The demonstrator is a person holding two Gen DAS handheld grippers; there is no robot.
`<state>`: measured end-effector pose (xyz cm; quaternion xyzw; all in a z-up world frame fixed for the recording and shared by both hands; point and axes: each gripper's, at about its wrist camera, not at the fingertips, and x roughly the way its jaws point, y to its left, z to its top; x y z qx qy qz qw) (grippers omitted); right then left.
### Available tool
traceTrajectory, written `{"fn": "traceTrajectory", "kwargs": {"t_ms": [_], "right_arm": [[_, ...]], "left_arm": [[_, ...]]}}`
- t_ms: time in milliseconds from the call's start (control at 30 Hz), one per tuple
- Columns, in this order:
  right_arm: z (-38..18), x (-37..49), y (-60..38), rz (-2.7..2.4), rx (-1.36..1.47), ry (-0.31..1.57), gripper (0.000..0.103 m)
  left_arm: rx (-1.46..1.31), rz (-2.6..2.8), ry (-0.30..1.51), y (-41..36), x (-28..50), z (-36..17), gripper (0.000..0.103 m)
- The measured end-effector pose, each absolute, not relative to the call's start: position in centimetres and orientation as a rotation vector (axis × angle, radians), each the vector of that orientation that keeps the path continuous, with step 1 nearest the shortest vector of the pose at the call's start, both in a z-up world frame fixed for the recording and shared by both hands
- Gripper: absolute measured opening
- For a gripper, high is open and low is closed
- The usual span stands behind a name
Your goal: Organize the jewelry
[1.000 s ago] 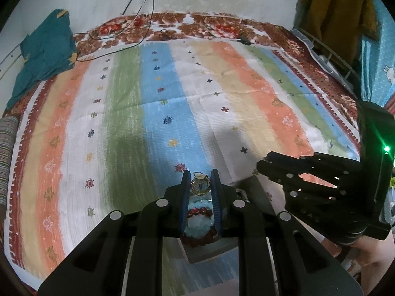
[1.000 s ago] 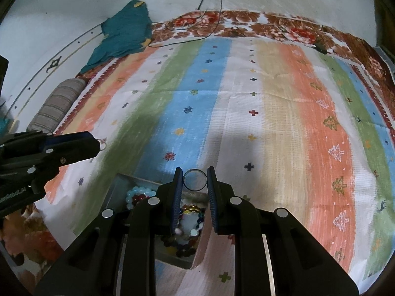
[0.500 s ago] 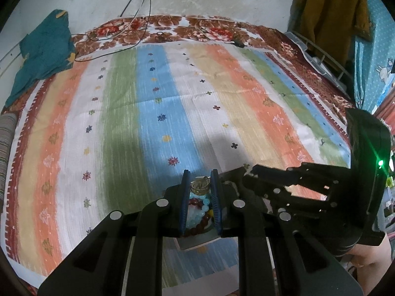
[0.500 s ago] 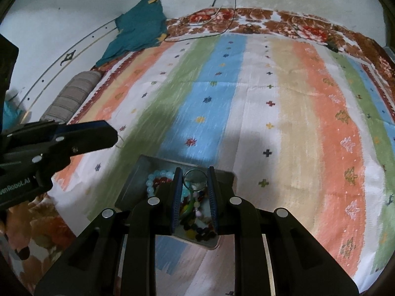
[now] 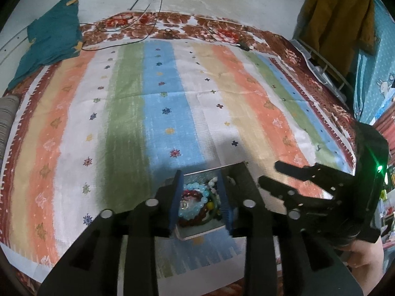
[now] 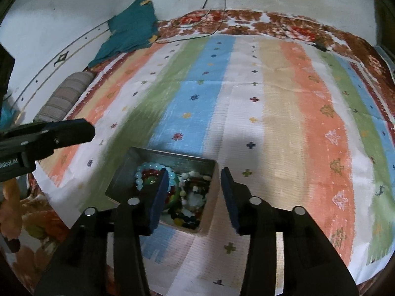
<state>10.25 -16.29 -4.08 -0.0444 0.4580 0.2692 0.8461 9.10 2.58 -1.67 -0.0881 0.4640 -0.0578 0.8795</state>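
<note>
A bed [image 6: 284,128] carries the scene, covered by a striped sheet [image 5: 158,113] in green, blue, white, tan and orange bands with small printed motifs. A brown floral blanket [image 5: 205,28] shows along the far edge, with thin cables [image 5: 148,17] trailing across it from the wall. A teal garment [image 6: 128,32] lies at the far left corner, and a striped bolster [image 6: 64,98] rests along the left edge.

A shallow metal tin [image 6: 163,157] sits near the near edge of the bed, on the boundary of the green, blue and white bands. It holds the jewelry [image 6: 187,192]: a pale blue bead bracelet [image 5: 195,204], a dark red bead bracelet [image 5: 191,219], plus white, green and dark beads in a mixed heap.

The left gripper [image 5: 200,198] is over the tin, its fingers [image 5: 176,199] narrowly apart and opening; nothing is clamped between them, only the tin's contents showing in the gap. The right gripper [image 6: 195,198] is over the tin's right side, its fingers [image 6: 159,199] moderately wide and opening, with nothing pinched between them. A hand [image 5: 365,256] shows behind the right gripper in the left wrist view.
</note>
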Motion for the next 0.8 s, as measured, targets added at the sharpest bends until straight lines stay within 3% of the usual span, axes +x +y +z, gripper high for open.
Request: {"fn": "traceTrajectory", "kwargs": {"t_ms": [267, 500, 567, 800], "right_arm": [[-2.6, 8.7, -17.8, 0.541, -0.087, 0.885, 0.066], [-2.2, 7.7, -18.3, 0.545, -0.094, 0.859, 0.069], [-1.9, 7.4, -18.4, 0.543, -0.101, 0.838, 0.077], [-1.5, 5.7, -19.2, 0.564, -0.099, 0.804, 0.089]], "left_arm": [[-0.186, -0.153, 0.967, 2.4, 7.5, -1.6, 0.055], [-0.15, -0.14, 0.949, 2.1, 6.1, -1.6, 0.077], [-0.141, -0.136, 0.943, 2.2, 5.6, -1.6, 0.079], [-0.103, -0.116, 0.92, 1.9, 4.0, -1.4, 0.094]]}}
